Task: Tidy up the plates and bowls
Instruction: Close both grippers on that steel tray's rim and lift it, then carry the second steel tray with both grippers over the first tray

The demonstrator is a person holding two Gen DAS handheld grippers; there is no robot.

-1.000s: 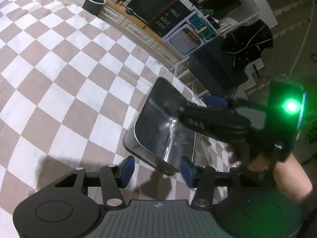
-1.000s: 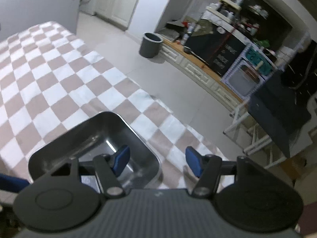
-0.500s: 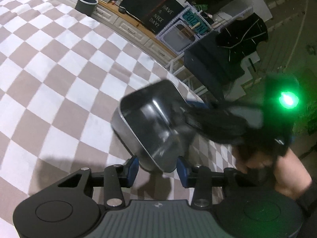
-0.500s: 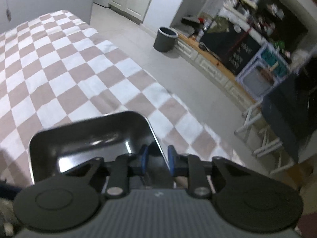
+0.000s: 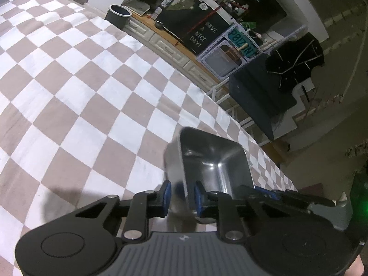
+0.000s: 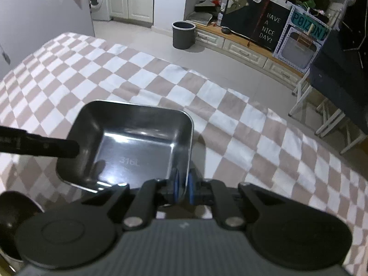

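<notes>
Black handheld grippers with blue-padded jaws

Each gripper, left (image 5: 180, 195) and right (image 6: 182, 189), has a ribbed grey body, round black side discs, angular black linkages and silver screws; a green light glows beside one.

dim room, checkered cloth (image 6: 142, 73)

Checkered brown-and-white cloth (image 6: 142, 69) covers the surface; steel tray (image 6: 128, 147) above it

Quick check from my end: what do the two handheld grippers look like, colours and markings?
Both look alike: left gripper and right gripper have matte black linkage arms with silver pivot pins, blue pads on the jaws, a ribbed grey body and round black discs either side. No cables or sleeves show.
</notes>
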